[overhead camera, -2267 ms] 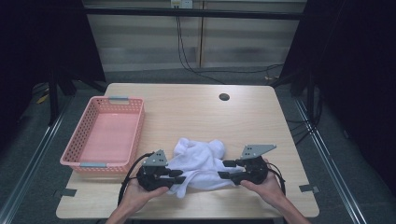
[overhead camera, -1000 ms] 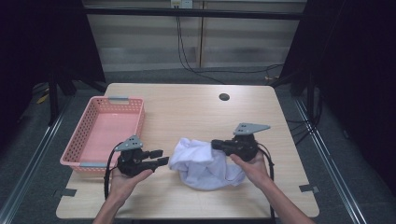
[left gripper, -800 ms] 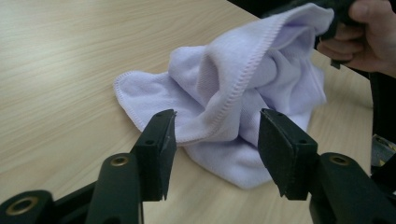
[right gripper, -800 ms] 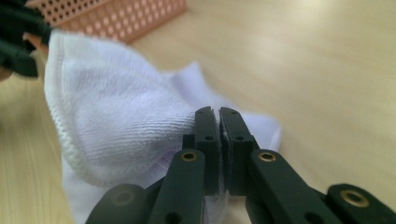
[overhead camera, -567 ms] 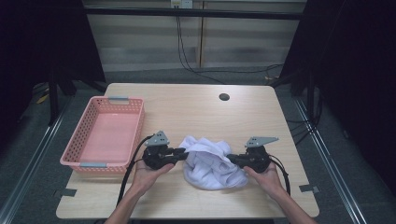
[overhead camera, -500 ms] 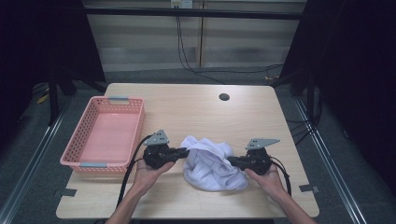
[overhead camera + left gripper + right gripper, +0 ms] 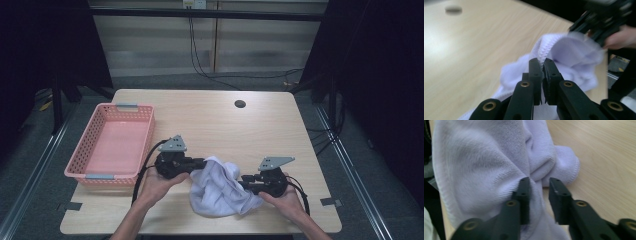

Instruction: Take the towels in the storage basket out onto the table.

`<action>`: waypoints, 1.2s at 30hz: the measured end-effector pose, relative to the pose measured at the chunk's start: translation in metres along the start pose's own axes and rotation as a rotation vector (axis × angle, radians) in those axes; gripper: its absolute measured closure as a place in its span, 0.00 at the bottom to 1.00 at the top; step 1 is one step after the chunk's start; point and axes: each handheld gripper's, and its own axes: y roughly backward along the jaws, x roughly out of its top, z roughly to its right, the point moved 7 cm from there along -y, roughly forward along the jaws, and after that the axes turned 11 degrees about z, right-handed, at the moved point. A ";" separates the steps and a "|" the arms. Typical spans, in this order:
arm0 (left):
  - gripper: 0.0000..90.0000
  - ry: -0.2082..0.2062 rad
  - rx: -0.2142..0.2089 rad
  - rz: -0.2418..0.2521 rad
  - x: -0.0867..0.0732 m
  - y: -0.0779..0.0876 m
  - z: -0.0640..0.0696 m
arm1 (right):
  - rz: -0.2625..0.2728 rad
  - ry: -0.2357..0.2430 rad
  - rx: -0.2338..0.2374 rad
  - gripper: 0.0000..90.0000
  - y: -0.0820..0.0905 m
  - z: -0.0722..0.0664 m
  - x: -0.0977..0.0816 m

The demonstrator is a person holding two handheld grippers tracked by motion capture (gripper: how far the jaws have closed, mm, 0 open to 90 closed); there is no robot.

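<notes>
A crumpled white knit cloth (image 7: 217, 187) lies on the wooden table (image 7: 225, 125) near its front edge, between my two grippers. My left gripper (image 7: 202, 162) is at the cloth's left side. In the left gripper view the left gripper (image 7: 542, 62) is shut on a ribbed hem of the cloth (image 7: 574, 50). My right gripper (image 7: 245, 180) is at the cloth's right side. Its jaws have just been opening. In the right gripper view the right gripper (image 7: 539, 182) stands apart, with a fold of the cloth (image 7: 486, 157) loose between the jaws.
A pink plastic basket (image 7: 82, 147) stands at the table's left, with nothing in it. A round cable hole (image 7: 240, 104) sits near the far edge. Bare wood stretches behind the cloth, and cables trail from both grippers toward the front.
My left gripper moved right from beside the basket to the cloth's left edge. My right hand sank and drew toward the front edge, and the cloth settled lower on the table.
</notes>
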 end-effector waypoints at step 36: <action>0.63 -0.018 0.068 -0.010 -0.020 -0.001 -0.001 | 0.121 -0.044 0.074 0.64 -0.034 -0.003 0.059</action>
